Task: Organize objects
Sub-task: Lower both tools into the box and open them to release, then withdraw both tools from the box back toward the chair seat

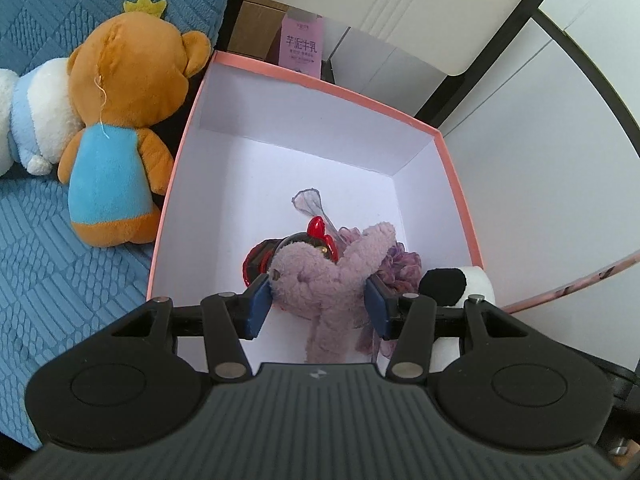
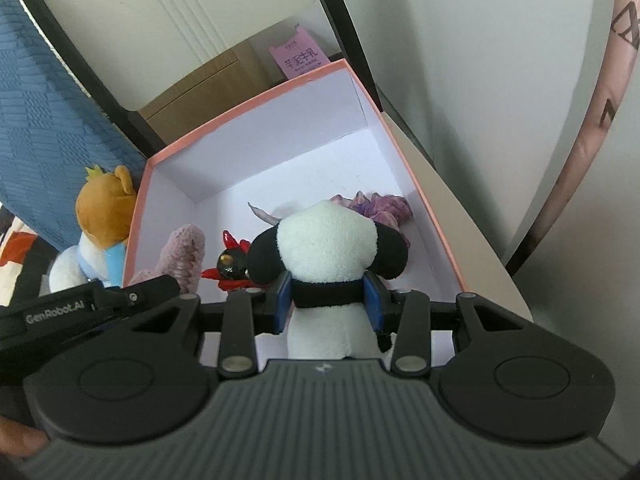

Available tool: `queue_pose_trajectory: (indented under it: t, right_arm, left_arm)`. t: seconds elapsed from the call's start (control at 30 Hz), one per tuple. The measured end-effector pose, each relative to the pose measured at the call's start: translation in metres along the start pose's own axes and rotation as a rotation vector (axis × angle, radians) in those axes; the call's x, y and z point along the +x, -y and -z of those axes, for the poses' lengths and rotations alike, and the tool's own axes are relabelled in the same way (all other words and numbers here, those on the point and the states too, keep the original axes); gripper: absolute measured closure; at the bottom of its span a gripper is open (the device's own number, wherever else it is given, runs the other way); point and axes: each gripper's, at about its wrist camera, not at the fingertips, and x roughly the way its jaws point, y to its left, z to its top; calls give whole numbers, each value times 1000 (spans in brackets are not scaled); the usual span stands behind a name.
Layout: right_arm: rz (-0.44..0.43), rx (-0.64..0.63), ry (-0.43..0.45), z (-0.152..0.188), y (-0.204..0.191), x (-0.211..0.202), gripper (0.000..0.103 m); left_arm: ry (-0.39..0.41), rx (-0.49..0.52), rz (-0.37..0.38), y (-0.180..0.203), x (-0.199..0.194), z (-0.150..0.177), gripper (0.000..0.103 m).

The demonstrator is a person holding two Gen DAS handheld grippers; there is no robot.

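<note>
Two tools hang over the pink box (image 1: pixel 452 168). Left tool (image 1: pixel 318 306) grips a pink plush bear (image 1: pixel 320 276); right tool (image 2: pixel 329 300) clamps a panda plush (image 2: pixel 320 248).

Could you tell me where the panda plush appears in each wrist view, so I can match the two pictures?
Left wrist: the panda plush shows only partly at lower right, beside the right blue pad.
Right wrist: centre, clamped in the right tongs.
Shared landmark: the pink-rimmed box.
</note>
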Motion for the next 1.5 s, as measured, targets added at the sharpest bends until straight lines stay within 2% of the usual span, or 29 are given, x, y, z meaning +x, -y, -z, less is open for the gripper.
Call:
queue_pose_trajectory:
  t: [0.07, 0.13, 0.2, 0.23, 0.27, 0.5, 0.73, 0.93, 1.07, 1.4, 1.5]
  right_arm:
    - [12, -8, 3, -1, -1, -1, 60]
    - [16, -11, 2, -2, -1, -1, 55]
    - [8, -2, 11, -3, -3, -5, 38]
    - [7, 1, 19, -4, -3, -8, 26]
    - [6, 3, 30, -4, -5, -11, 22]
    - [-17, -26, 88, -4, -28, -47, 22]
    - [-48, -67, 147, 10, -70, -90, 22]
    - [-77, -132, 194, 33, -119, -129, 22]
    - [-88, -151, 218, 51, -135, -145, 22]
    - [-44, -185, 259, 102, -169, -163, 22]
    - [-48, -200, 272, 117, -180, -167, 22]
  left_arm:
    - [0, 11, 2, 1, -2, -1, 45]
    - [-4, 10, 13, 2, -4, -3, 37]
    - [12, 21, 19, 3, -13, -4, 28]
    - [20, 32, 18, 4, -17, -4, 28]
    - [28, 44, 20, 5, -23, -4, 28]
    - [93, 60, 43, 3, -68, -8, 28]
    - [169, 85, 56, -6, -123, -5, 28]
    - [242, 135, 59, -16, -173, 6, 28]
    - [277, 154, 57, -29, -199, 13, 28]
    - [339, 162, 66, -66, -243, 38, 28]
    - [360, 134, 73, -84, -253, 48, 28]
